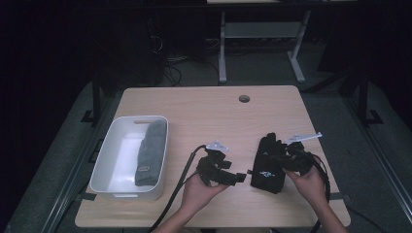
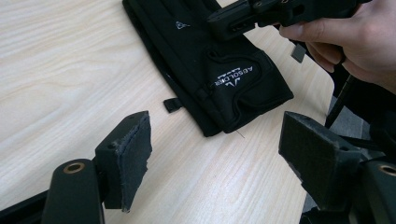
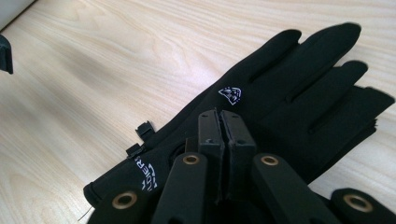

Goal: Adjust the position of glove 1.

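A pair of black gloves [image 1: 267,171] lies stacked on the wooden table [image 1: 204,111], right of centre, white logo up. My right gripper [image 1: 283,154] is over the gloves' back, jaws pressed together; in the right gripper view [image 3: 219,114] nothing shows between them, and the glove [image 3: 289,79] spreads its fingers beyond. My left gripper [image 1: 241,177] is just left of the gloves' cuff, open. In the left gripper view its gripper [image 2: 217,127] frames the cuff of the glove [image 2: 219,65], with the right gripper [image 2: 229,23] above it. A small black clip [image 2: 172,104] sticks out at the cuff's side.
A white plastic bin [image 1: 109,145] stands at the table's left edge with a folded grey cloth item [image 1: 150,150] inside. A round cable hole [image 1: 244,98] is near the far edge. Bare wood lies between bin and gloves. A desk frame [image 1: 262,43] stands behind the table.
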`<action>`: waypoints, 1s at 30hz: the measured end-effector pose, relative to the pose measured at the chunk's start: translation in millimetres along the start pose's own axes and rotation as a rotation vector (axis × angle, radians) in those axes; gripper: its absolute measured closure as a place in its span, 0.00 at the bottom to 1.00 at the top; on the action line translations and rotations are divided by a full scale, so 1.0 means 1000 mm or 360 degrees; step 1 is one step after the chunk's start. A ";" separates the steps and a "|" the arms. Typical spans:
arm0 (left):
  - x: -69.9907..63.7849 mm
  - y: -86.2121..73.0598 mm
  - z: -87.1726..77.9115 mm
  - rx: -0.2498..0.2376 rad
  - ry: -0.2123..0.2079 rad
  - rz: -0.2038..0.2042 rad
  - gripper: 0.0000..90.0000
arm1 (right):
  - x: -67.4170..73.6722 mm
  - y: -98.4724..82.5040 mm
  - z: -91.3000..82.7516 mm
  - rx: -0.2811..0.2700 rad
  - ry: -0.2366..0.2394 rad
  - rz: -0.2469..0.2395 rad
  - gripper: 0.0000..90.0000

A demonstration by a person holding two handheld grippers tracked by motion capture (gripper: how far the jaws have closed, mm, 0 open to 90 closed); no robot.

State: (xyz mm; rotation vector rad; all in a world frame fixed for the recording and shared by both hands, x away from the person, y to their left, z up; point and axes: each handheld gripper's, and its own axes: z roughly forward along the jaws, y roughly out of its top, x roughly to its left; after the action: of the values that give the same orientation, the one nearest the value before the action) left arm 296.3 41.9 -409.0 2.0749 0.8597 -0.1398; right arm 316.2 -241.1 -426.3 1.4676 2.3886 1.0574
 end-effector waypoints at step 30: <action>-0.004 0.006 0.081 0.0153 -0.0051 -0.0114 0.38 | -0.056 -0.005 -0.005 -0.0037 -0.0023 0.0256 0.51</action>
State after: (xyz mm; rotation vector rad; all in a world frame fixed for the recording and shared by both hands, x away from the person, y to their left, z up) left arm 313.3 -24.0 -454.0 2.1259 0.9243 -0.2573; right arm 339.2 -290.6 -438.5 1.6770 2.2724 1.0997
